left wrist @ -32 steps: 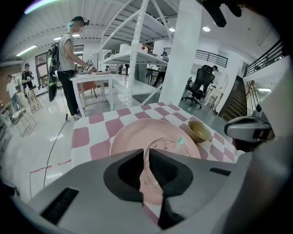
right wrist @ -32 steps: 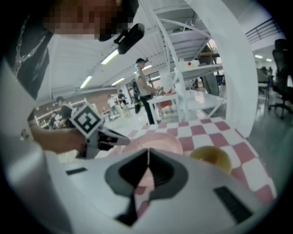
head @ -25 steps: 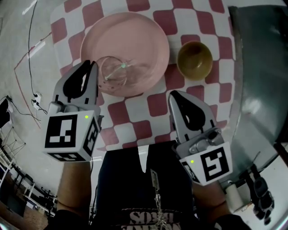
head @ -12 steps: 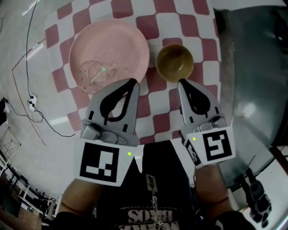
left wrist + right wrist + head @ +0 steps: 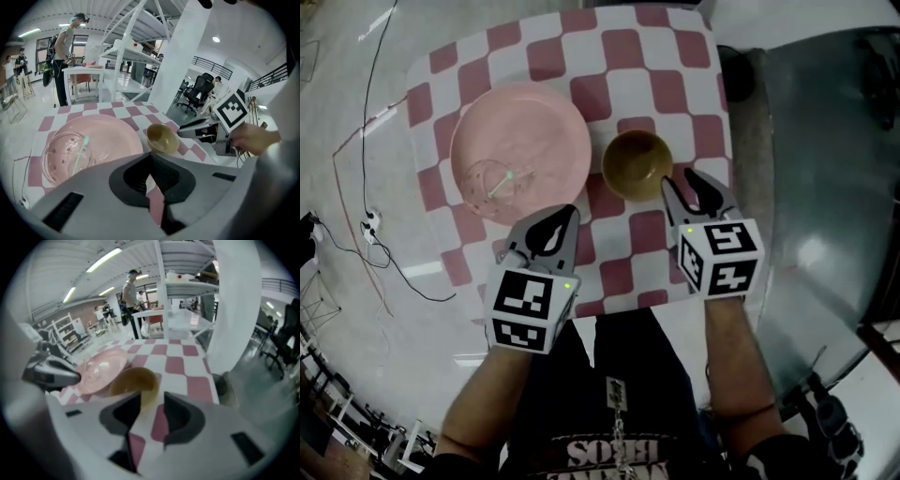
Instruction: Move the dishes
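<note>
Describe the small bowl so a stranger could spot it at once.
Find the red-and-white checked table. A large pink plate lies on it; just right of that, in the head view, stands the small bowl. It is opaque mustard-brown and empty, unlike the clear glass bowl on the plate.

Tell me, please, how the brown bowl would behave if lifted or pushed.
The bowl looks stiff and probably light: small, thin-walled, empty. Its smooth rounded wall may slip in a pinch. Pushed, it would likely slide on the checked table rather than tip, as it sits upright and low.
</note>
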Demonstrator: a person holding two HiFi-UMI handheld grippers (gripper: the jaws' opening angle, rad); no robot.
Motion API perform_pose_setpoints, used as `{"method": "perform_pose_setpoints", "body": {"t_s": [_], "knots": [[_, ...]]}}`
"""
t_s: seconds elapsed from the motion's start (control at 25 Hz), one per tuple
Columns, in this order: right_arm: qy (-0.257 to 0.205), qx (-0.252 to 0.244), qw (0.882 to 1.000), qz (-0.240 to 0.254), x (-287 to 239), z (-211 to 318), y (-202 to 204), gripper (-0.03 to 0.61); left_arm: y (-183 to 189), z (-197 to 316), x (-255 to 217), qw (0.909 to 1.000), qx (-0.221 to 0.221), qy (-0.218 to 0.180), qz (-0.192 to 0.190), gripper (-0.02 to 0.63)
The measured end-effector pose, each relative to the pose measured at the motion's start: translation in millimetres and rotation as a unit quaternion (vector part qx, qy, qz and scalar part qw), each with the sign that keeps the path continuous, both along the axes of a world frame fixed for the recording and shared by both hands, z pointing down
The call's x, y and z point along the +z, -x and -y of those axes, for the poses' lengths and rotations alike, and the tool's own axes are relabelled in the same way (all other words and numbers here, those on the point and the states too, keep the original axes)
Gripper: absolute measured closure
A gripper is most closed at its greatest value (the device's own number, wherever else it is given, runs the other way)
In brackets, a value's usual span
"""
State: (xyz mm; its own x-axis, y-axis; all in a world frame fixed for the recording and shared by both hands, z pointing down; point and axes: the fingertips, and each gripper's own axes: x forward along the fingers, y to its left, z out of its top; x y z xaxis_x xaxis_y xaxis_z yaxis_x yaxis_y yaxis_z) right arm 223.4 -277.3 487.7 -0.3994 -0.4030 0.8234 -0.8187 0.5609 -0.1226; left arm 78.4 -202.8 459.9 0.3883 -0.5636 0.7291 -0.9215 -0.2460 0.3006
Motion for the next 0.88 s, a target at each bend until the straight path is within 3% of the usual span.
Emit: {"method": "perform_pose_setpoints", "body": {"t_s": [0.28,0.44,0.64,0.88], "knots": [[0.069,0.012,0.997,0.009,36,0,3,0.407,-1,-13,16,0.9995,-0.016,0.027,0.001,0.584],[0.059,0.021,0.998,-0.013,47,2,-5,0.474,0,-22,20,0.9994,-0.013,0.033,-0.001,0.584],[0.048,0.026,0.998,-0.006,43,6,-2,0.503,8,-27,20,0.9995,-0.002,0.032,-0.001,0.584],[0.051,0.058,0.996,0.046,26,5,13,0.531,18,-37,15,0.9994,0.019,0.027,-0.010,0.584]]}}
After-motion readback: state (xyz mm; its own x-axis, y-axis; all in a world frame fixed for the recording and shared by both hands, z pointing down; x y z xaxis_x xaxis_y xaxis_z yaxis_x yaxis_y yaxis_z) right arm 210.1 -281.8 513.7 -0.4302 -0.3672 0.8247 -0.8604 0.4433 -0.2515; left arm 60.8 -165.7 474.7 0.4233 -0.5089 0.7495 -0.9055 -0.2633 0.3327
